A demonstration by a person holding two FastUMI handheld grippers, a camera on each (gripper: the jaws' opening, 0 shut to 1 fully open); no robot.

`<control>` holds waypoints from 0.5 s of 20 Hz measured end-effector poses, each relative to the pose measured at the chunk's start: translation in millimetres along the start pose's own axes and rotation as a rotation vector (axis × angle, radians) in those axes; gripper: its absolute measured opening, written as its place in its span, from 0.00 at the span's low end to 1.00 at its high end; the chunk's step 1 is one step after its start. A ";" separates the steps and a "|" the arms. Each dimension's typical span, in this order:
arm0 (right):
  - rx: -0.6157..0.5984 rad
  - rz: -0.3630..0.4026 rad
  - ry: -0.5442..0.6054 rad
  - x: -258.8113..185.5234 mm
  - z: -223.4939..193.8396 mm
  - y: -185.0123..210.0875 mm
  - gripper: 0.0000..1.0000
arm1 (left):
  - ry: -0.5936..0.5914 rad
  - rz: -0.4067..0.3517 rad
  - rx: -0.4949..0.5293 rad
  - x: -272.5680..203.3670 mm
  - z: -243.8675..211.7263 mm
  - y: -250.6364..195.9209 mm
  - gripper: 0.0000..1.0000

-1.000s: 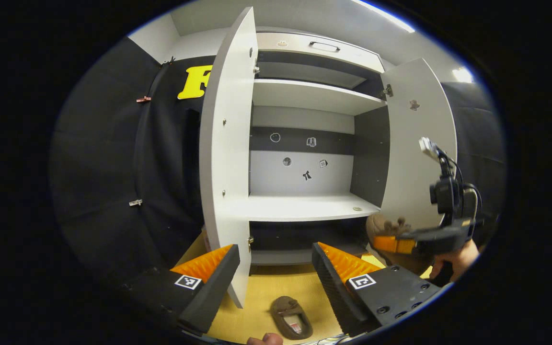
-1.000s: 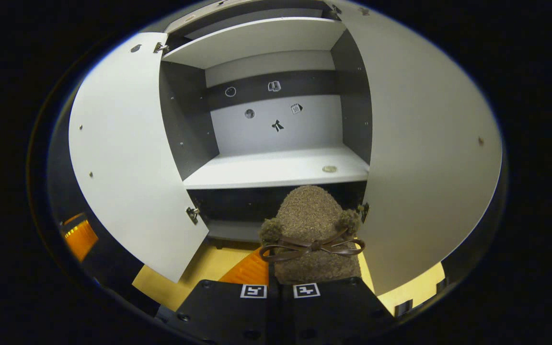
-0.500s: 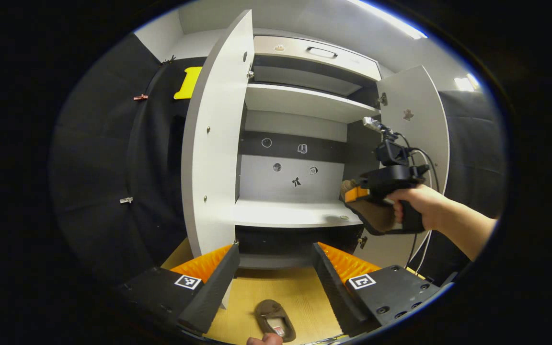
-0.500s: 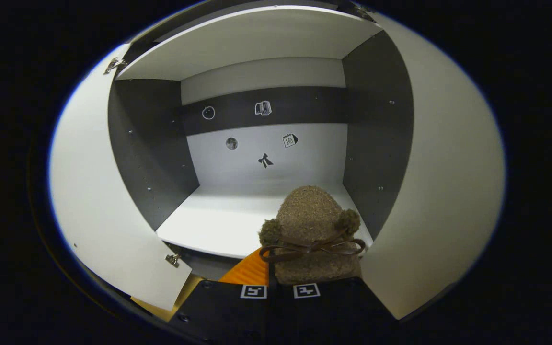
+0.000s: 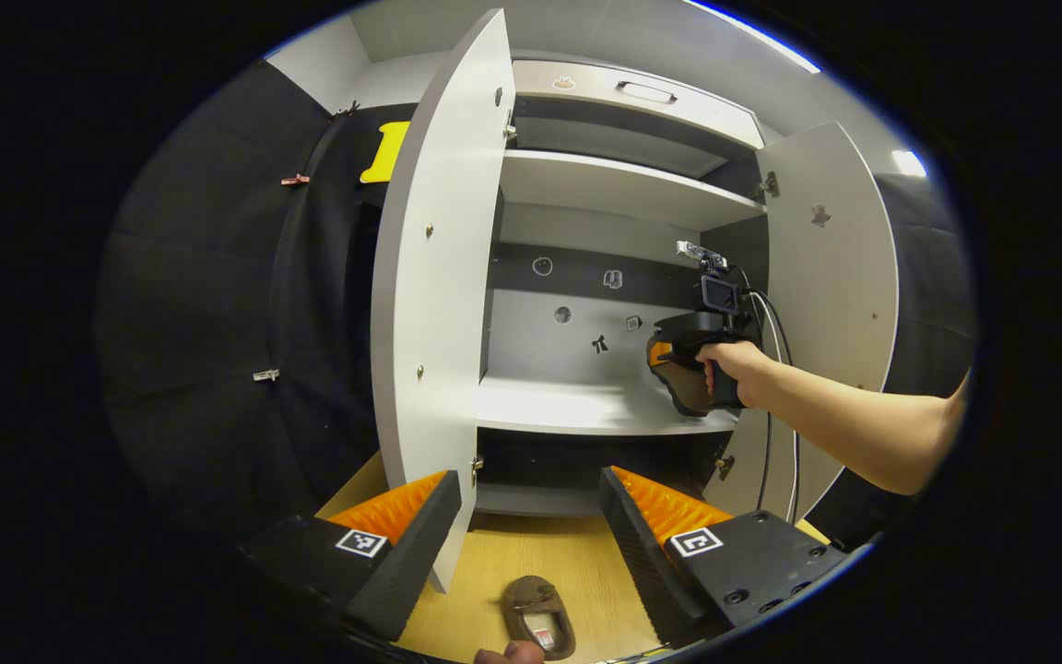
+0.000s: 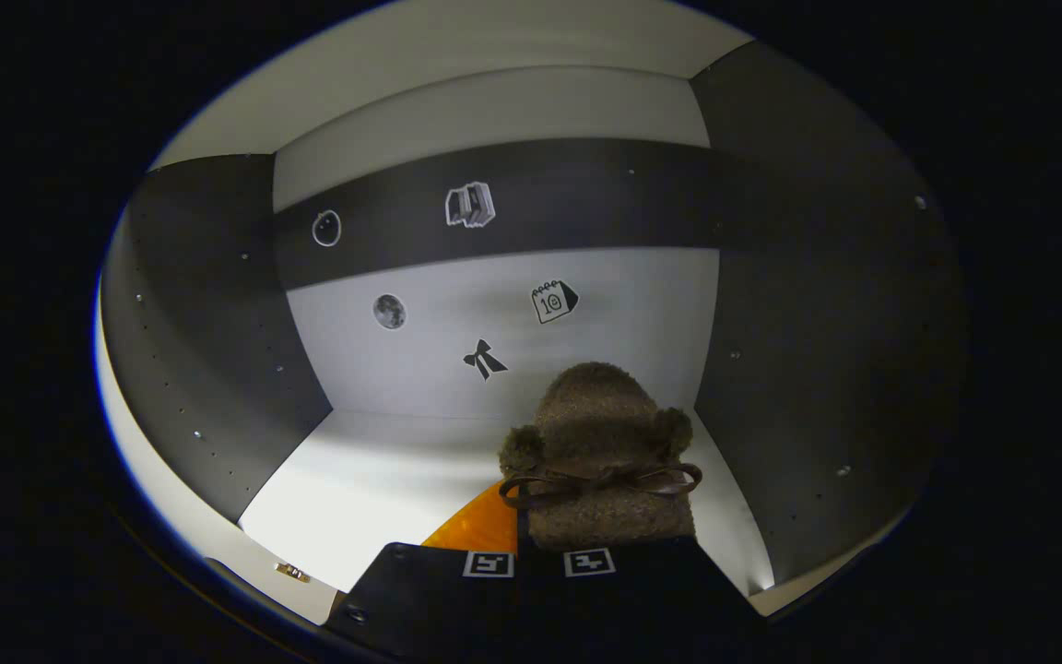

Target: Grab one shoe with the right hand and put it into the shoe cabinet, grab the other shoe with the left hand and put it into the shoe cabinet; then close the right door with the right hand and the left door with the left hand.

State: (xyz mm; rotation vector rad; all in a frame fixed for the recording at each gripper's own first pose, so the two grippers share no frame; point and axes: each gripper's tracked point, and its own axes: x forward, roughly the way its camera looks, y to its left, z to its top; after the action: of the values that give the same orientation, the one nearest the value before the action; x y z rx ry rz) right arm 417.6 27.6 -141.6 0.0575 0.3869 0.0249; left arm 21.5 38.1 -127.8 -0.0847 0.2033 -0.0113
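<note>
A brown fuzzy slipper (image 6: 597, 433) with a bow sticks out ahead of my right gripper (image 6: 531, 530), which is shut on its heel end. It hangs just above the right part of the cabinet's middle shelf (image 6: 383, 480), inside the compartment. The left gripper view has the same right gripper (image 5: 678, 350), the slipper (image 5: 686, 395) and the hand (image 5: 732, 369) holding it at the shelf's right side. My left gripper (image 5: 531, 521) is open and low, in front of the cabinet. The other slipper (image 5: 540, 627) lies on the floor beneath it. The left door (image 5: 439, 277) and right door (image 5: 831, 277) both stand open.
A wooden floor (image 5: 540, 558) runs up to the cabinet base. Above the middle shelf (image 5: 577, 406) are an upper shelf (image 5: 614, 184) and a drawer with a handle (image 5: 646, 90). A cable (image 5: 769, 433) hangs from the right gripper. A small round piece (image 6: 291, 572) sits at the shelf's front edge.
My right gripper has carried the slipper forward and up, from in front of the cabinet into the middle compartment. My left gripper stays open and has barely shifted.
</note>
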 end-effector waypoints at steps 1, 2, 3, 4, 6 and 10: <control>0.009 0.003 0.014 9.6 -4.5 1.2 0.05 | 0.007 0.012 -0.002 0.7 -1.6 3.6 0.95; 0.015 0.006 0.033 18.6 -7.8 3.0 0.05 | 0.012 0.022 -0.005 1.6 -3.3 6.8 0.95; 0.018 0.008 0.045 25.6 -11.5 4.6 0.05 | 0.017 0.030 -0.009 1.9 -4.9 9.2 0.95; 0.018 0.011 0.061 31.7 -16.0 6.0 0.05 | 0.021 0.037 -0.012 4.3 -5.1 10.4 0.95; 0.018 0.005 0.089 41.0 -24.4 6.8 0.05 | 0.034 0.033 -0.032 6.5 -8.6 9.6 0.95; 0.070 0.007 0.146 49.5 -35.8 9.3 0.07 | 0.043 0.022 -0.048 -1.6 -12.9 5.5 0.95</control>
State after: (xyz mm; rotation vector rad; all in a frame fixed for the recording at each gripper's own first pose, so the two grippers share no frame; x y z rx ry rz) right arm 449.8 40.4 -192.8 0.1270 0.5340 0.0222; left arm 17.3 42.5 -140.6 -0.1296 0.2480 0.0140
